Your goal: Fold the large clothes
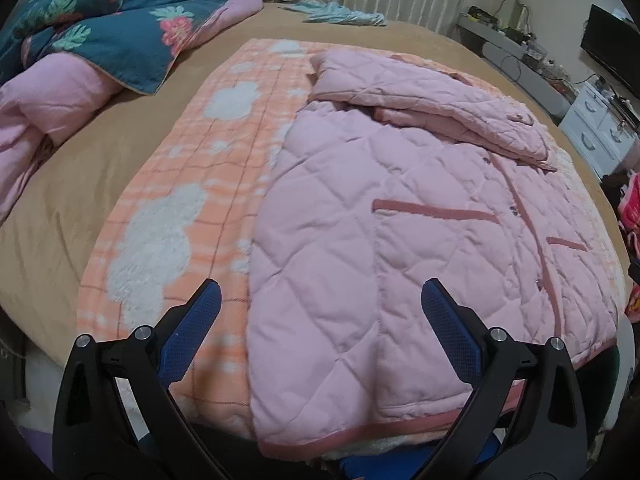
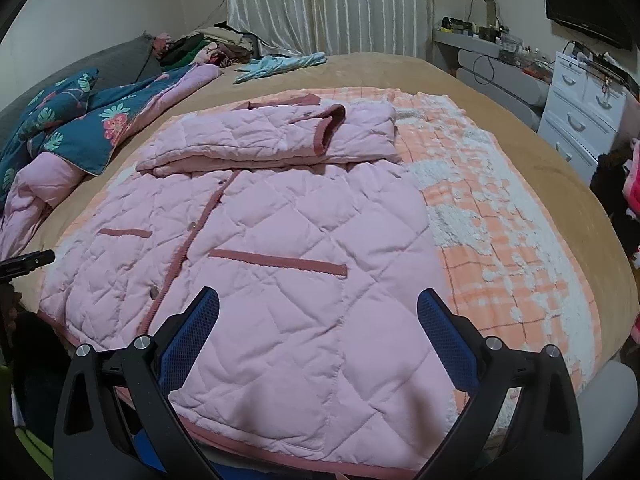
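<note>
Nearest: hem of pink quilted jacket (image 1: 360, 240), darker pink trim hanging at the bed's near edge. Probably pulled close so both claws reach it without stretching.

Left claw (image 1: 320, 304) wide open, nothing held, hovering over the jacket's left hem corner. Right claw (image 2: 318, 312) also wide open, empty, above the right hem half. Neither touching fabric, as far as visible.

Jacket lies front up, buttoned placket running down the middle, two pocket welts showing. Both sleeves (image 2: 272, 136) already crossed over the chest, cuff up top: narrows the garment to a rectangle before the lengthwise fold.

Spread on orange plaid blanket (image 1: 192, 184) over the tan bed (image 2: 400, 68); flat backing likely keeps the quilting from bunching.

Floral duvet (image 1: 120, 32) and light blue garment (image 2: 280, 65) pushed well apart, out of the fold path.

Likely next: pinch both hem corners, carry toward the collar. Risk: thick quilting slipping out of a shallow pinch.
</note>
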